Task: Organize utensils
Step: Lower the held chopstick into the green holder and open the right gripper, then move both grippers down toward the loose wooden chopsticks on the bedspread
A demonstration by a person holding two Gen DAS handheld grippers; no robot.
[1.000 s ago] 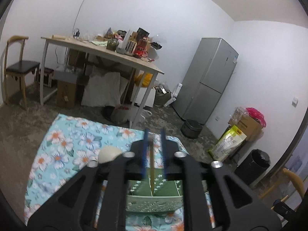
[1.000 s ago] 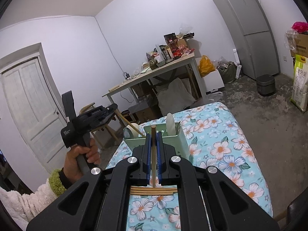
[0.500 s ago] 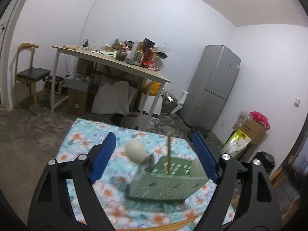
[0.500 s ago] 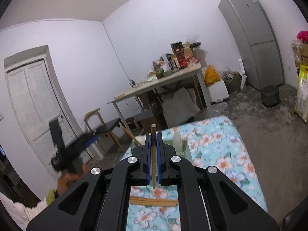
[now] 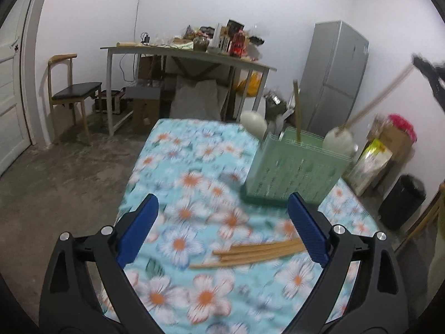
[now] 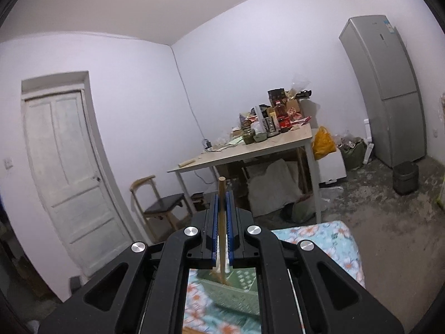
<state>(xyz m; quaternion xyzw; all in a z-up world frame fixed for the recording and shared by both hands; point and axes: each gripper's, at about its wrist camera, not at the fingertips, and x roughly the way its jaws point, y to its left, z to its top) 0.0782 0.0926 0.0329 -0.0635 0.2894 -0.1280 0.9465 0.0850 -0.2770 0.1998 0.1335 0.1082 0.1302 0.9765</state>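
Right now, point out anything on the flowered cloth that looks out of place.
A loose bundle of wooden chopsticks lies flat on the flowered cloth, in front of the green utensil basket rather than standing in it like the one chopstick already there. Nothing looks spilled or damaged.

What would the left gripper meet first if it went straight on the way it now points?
Probably the flowered tablecloth, just beyond the loose chopsticks that lie between the open jaws of the left gripper. The green utensil basket stands further right, seemingly off that line; blur leaves depth uncertain.

Floral-clothed table (image 5: 194,172), green caddy (image 5: 294,172), chopsticks (image 5: 256,252)
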